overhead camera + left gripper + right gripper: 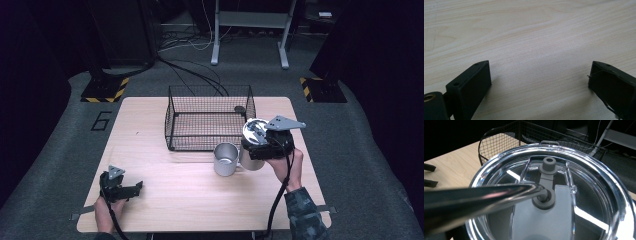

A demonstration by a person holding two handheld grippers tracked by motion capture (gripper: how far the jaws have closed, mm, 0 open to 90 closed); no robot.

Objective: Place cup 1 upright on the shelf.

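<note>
metal straw in tumbler lid

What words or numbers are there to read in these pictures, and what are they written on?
"6" stands in pale strokes on the dark floor mat, left of the table.
The cup, the clear lid and the wire basket show no writing.

Clear tumbler lid close up, metal straw through its grey stopper, wire basket behind.
</note>
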